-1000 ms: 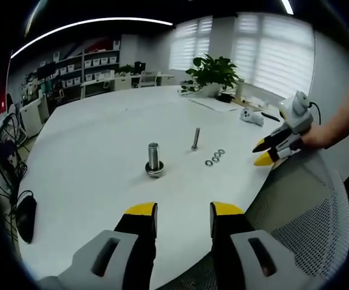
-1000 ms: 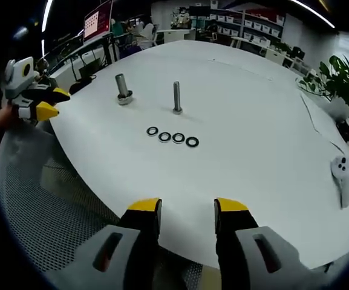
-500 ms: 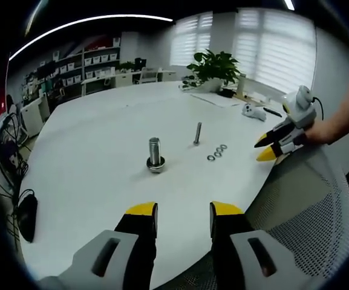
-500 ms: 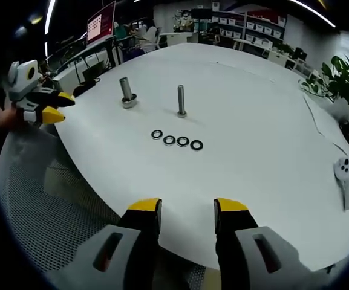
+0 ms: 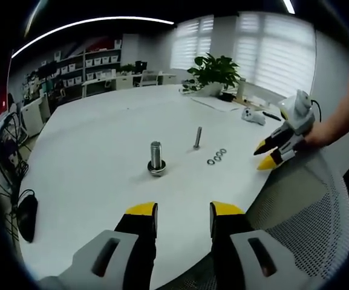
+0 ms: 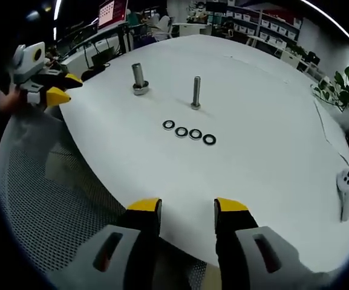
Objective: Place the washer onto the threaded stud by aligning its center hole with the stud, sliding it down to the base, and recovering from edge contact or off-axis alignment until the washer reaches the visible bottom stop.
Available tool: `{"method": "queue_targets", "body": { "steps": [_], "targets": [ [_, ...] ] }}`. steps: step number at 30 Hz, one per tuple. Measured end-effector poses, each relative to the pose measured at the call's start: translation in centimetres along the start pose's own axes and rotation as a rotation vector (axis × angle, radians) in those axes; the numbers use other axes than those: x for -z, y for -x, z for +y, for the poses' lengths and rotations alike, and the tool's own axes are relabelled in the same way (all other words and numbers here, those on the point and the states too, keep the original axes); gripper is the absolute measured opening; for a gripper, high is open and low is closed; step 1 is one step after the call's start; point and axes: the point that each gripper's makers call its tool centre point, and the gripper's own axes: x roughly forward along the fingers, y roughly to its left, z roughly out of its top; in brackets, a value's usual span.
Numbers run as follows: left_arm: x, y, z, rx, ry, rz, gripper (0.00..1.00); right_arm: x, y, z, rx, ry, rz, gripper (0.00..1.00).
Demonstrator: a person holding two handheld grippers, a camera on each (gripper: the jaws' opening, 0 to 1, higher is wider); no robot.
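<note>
Left gripper [image 5: 183, 209]: jaws spread, nothing between them, held over the near edge of the bench; in the right gripper view it shows at the far left [image 6: 59, 87], by the bench rim, with a hand behind it.
Right gripper [image 6: 187, 207]: jaws spread and empty, poised above the bench edge; in the left gripper view it comes in from the right [image 5: 266, 154], held by a person's hand [image 5: 317, 135].
Bench [image 6: 271, 151]: large, white, rounded.
Washers [image 6: 189, 133]: four dark rings lying flat in a short row on the bench, close together, near the thin stud and well apart from both grippers; in the left gripper view they sit just right of the thin stud [image 5: 216, 157].
Thin stud [image 6: 196, 92]: upright, bare, just behind the row of washers.
Thick bolt [image 6: 139, 78]: upright, standing on a wider base, to the left of the thin stud.
Mesh chair back [image 6: 47, 199]: grey, below the bench edge.
Plant [image 5: 213, 71]: at the far side of the bench.
White controller [image 6: 347, 187]: lying at the right of the bench.
</note>
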Motion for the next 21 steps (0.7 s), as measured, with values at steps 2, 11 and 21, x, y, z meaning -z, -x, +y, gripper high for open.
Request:
{"method": "queue_targets", "body": {
  "steps": [2,11,21],
  "targets": [
    [0.0,0.0,-0.1,0.003,-0.001,-0.001,0.33,0.3,-0.2,0.3,-0.024,0.048,0.048,0.38],
    [-0.2,0.4,0.0,0.0,-0.006,-0.013,0.32,-3.3,-1.2,0.6,-0.044,0.139,0.04,0.38],
    [0.1,0.4,-0.2,0.013,-0.011,-0.004,0.31,-5.0,-2.8,-0.7,-0.019,0.128,0.076,0.34]
  ]
}}
